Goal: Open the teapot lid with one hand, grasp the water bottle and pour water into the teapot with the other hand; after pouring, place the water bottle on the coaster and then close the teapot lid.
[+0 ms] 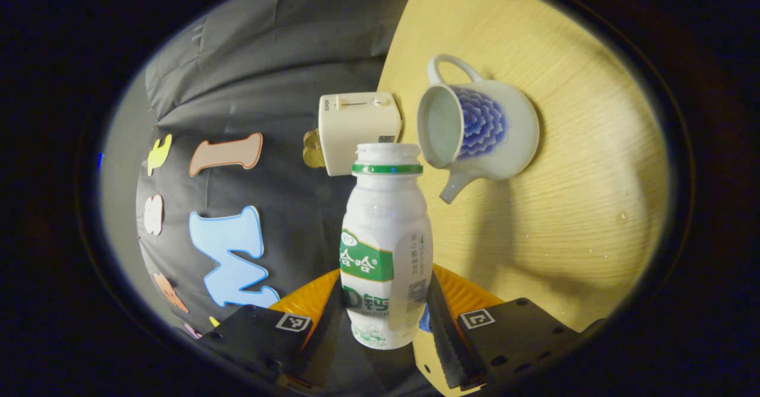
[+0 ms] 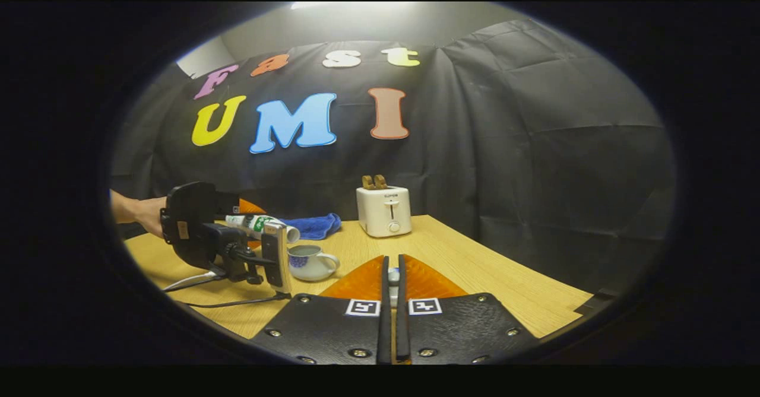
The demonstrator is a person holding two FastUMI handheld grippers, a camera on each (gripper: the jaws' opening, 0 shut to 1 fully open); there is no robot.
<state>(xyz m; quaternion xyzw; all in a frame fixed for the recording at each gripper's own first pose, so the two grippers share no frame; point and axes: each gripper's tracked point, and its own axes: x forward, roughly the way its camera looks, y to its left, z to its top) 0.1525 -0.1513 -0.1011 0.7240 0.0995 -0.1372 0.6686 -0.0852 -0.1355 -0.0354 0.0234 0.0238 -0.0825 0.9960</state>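
My left gripper is shut on a white water bottle with a green label and no cap. The bottle lies tipped on its side, its mouth close to the rim of the white-and-blue teapot, which stands open on the wooden table. In the right gripper view the same bottle hangs level just above the teapot, held by the left gripper and a hand. My right gripper is shut on a small white piece, apparently the teapot lid; most of it is hidden by the fingers.
A white toaster with bread in it stands at the back of the table; it also shows behind the bottle as the toaster. A blue cloth lies left of it. Cables trail over the table's front left.
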